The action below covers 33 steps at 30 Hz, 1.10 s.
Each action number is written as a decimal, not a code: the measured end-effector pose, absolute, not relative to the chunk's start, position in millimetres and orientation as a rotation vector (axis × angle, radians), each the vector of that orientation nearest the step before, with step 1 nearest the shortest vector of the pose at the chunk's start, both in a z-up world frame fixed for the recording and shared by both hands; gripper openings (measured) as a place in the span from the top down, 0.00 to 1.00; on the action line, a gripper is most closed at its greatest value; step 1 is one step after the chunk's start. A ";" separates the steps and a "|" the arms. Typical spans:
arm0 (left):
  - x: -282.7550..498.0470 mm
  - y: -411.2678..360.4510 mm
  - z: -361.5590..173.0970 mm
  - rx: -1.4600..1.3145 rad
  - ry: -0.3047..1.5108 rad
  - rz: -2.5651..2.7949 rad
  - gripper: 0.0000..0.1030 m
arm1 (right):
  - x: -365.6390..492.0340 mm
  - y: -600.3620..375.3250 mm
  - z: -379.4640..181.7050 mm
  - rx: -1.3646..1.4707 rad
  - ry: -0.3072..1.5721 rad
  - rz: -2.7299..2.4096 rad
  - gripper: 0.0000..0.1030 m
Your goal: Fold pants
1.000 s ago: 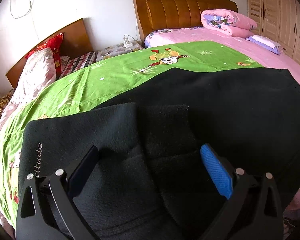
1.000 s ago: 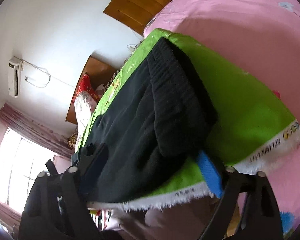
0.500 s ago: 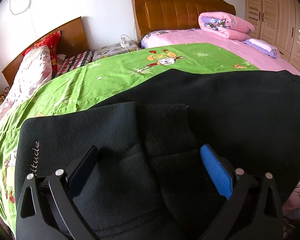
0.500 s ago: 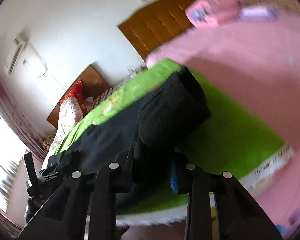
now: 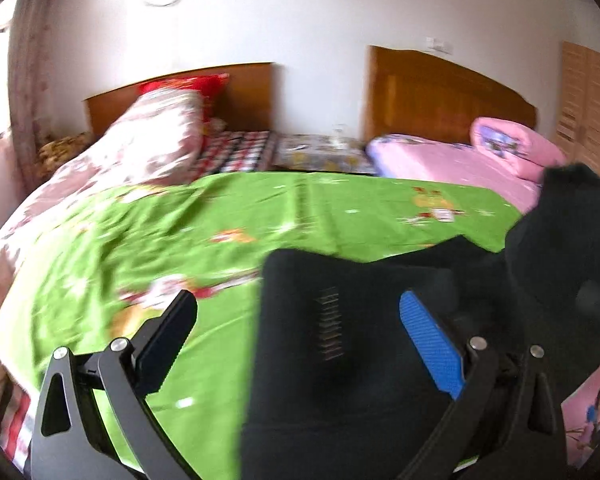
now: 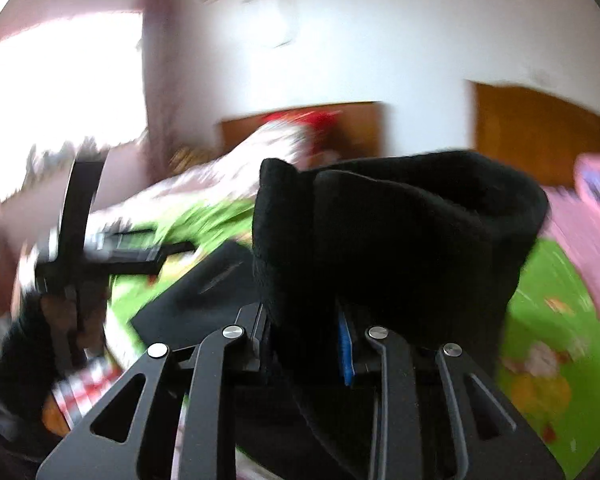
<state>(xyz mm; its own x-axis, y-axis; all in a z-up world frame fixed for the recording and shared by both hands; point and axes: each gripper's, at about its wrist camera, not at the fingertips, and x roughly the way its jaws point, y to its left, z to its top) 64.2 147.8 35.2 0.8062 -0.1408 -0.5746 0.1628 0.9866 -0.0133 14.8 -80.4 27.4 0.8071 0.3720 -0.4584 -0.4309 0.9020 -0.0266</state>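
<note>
Two beds [image 5: 440, 156] by a white wall [image 5: 320, 20], green sheet [image 5: 220, 220]; right claw [image 6: 304, 344] tight on black pants [image 6: 400, 232], left claw [image 5: 296, 332] wide, unclosed.

Both units are showing the same build: left matte-black skeletal tool [image 5: 298, 330] with triangular cut-outs, silver pivot screws, one blue ribbed pad [image 5: 432, 344], one dark pad; right black tool [image 6: 304, 334] matching it.
</note>
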 end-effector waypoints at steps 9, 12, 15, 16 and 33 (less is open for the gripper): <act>60.8 210.0 20.5 -0.187 0.764 -0.311 0.02 | 12.8 12.7 -39.6 -0.587 0.472 0.412 0.73; 70.1 189.9 18.8 -0.245 0.837 -0.492 0.02 | 7.0 15.0 -41.8 -0.616 0.456 0.405 0.72; 83.1 155.8 12.4 -0.239 0.957 -0.619 0.02 | -1.6 17.8 -43.6 -0.629 0.444 0.400 0.71; 86.2 146.7 8.4 -0.219 0.985 -0.631 0.02 | -1.4 17.1 -43.8 -0.623 0.442 0.402 0.71; 108.1 112.9 -15.9 -0.150 1.200 -0.477 0.09 | -33.1 -33.6 -29.1 -0.452 0.407 0.412 0.38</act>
